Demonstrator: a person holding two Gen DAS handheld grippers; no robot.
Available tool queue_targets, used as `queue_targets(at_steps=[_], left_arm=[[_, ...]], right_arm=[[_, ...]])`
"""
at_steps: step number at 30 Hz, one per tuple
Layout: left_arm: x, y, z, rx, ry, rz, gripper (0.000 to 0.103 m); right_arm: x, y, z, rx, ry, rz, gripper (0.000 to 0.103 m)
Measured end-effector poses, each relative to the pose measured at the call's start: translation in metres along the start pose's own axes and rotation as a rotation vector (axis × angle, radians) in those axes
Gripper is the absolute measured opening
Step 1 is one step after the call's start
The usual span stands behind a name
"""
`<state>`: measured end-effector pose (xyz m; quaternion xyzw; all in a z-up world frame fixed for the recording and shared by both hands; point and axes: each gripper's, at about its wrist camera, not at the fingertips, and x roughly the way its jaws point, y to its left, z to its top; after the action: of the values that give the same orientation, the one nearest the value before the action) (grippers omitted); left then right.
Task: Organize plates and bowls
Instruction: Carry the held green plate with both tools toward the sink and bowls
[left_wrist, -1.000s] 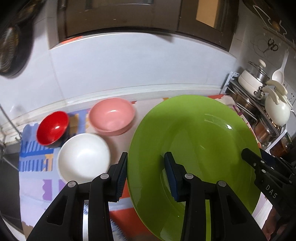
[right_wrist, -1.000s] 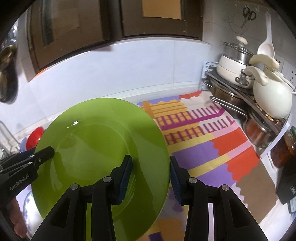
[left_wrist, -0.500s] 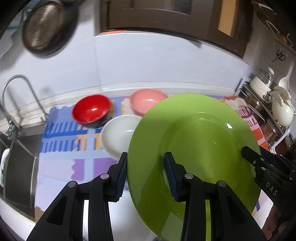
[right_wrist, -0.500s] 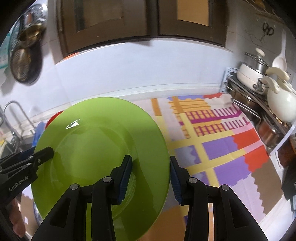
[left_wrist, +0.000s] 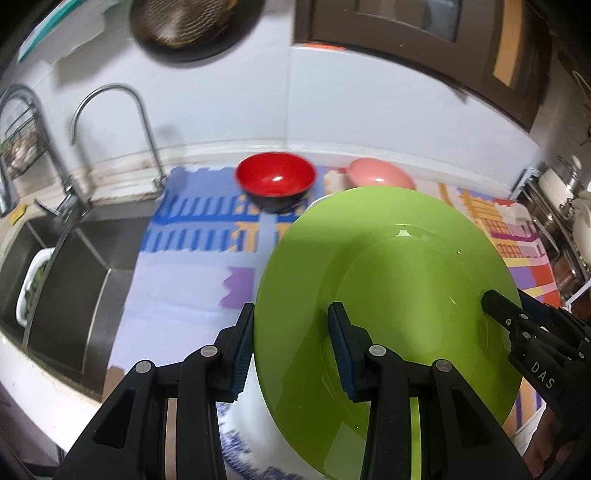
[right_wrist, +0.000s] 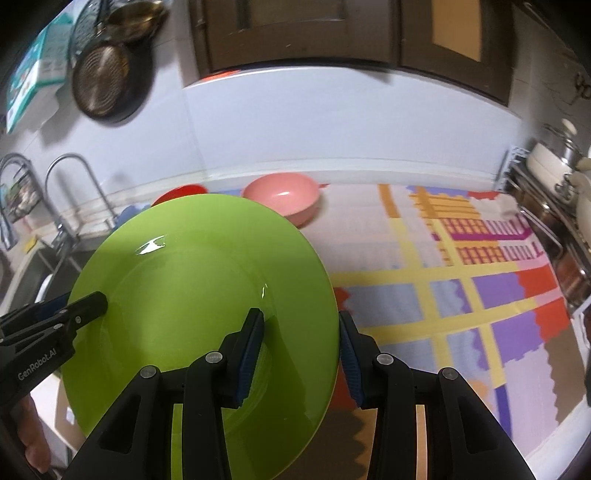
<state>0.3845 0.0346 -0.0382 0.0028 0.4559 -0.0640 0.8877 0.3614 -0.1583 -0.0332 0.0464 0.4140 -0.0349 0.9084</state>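
Green plate (left_wrist: 388, 295) was glossy, round, broad-rimmed with a shallow well, likely glazed ceramic; held tilted above the counter, clear of the patterned mat (right_wrist: 461, 295). Left gripper (left_wrist: 291, 347) pinched the plate's rim at about 8 o'clock in the left wrist view, ribbed blue pads (left_wrist: 341, 354) on either face. Right gripper (right_wrist: 301, 354) pinched the opposite rim at about 4 o'clock in its own view. Red bowl (left_wrist: 275, 181), black outside, sat at 11 o'clock beyond the plate; smooth pink bowl (right_wrist: 284, 197) at 12 o'clock. Steel sink (left_wrist: 66, 280) and curved faucet (left_wrist: 110, 122) lay at 9 o'clock. A blue-patterned white dish (left_wrist: 243, 446) showed beneath the plate.
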Motion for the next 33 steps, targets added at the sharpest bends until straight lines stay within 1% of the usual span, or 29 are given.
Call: queue_targets(at_steps=[7, 13, 22, 28, 33], left_arm=[[0.005, 0.029, -0.019, -0.043, 0.049, 0.048, 0.039], [0.012, 0.043, -0.036, -0.072, 0.102, 0.069, 0.039], [0.036, 0.052, -0.057, -0.103, 0.181, 0.071, 0.039], [0.048, 0.054, -0.063, -0.111, 0.199, 0.079, 0.039], [0.056, 0.057, -0.068, -0.126, 0.231, 0.084, 0.039]], right_arm=[[0.015, 0.032, -0.014, -0.042, 0.051, 0.055, 0.041], [0.027, 0.052, -0.029, -0.074, 0.104, 0.084, 0.041], [0.052, 0.062, -0.044, -0.112, 0.192, 0.091, 0.041], [0.067, 0.063, -0.054, -0.115, 0.228, 0.1, 0.041], [0.075, 0.065, -0.058, -0.131, 0.242, 0.101, 0.041]])
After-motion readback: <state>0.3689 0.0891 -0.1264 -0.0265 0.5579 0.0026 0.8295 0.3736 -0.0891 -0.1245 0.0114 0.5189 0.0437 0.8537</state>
